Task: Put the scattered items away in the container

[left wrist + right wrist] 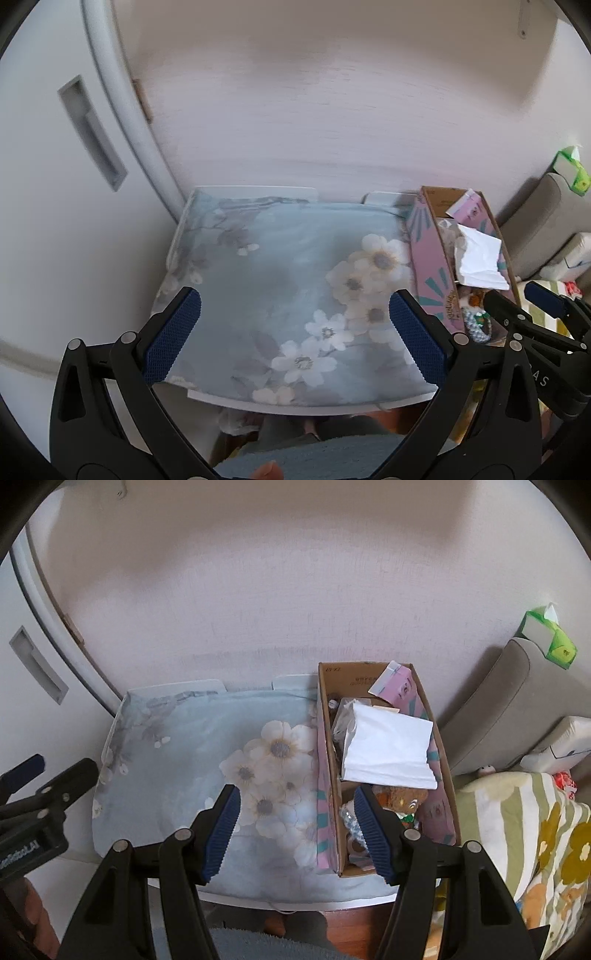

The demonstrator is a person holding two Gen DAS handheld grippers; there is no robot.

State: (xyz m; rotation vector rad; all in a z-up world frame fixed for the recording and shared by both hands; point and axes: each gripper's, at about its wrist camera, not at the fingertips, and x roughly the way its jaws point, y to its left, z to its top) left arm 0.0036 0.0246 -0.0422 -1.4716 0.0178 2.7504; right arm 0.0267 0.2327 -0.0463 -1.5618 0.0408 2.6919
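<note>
Nearest to me, the right gripper (295,827) is hanging over the front edge of the little table with its jaws standing apart and nothing between them. The left gripper (291,332) is doing the same off to its left side, jaws spread wide and empty over the flowered cloth (192,746).

Just ahead of the right gripper and a little to its right, the cardboard box (445,760) is sitting on the cloth, its near end almost under the right-hand finger. Its long axis is running straight away from the gripper toward the wall. The right hand is plainly the nearer one; from the left gripper the box (428,254) is lying well off to the right.

Inside, going outward from the gripper, small bits I cannot make out are crowding the near end, then a white folded paper (388,749) is lying across the middle, and a pink carton (397,686) is leaning at the far end.

No loose item is showing on the cloth around either gripper, so I judge the tidying is nearly or wholly done.
</note>
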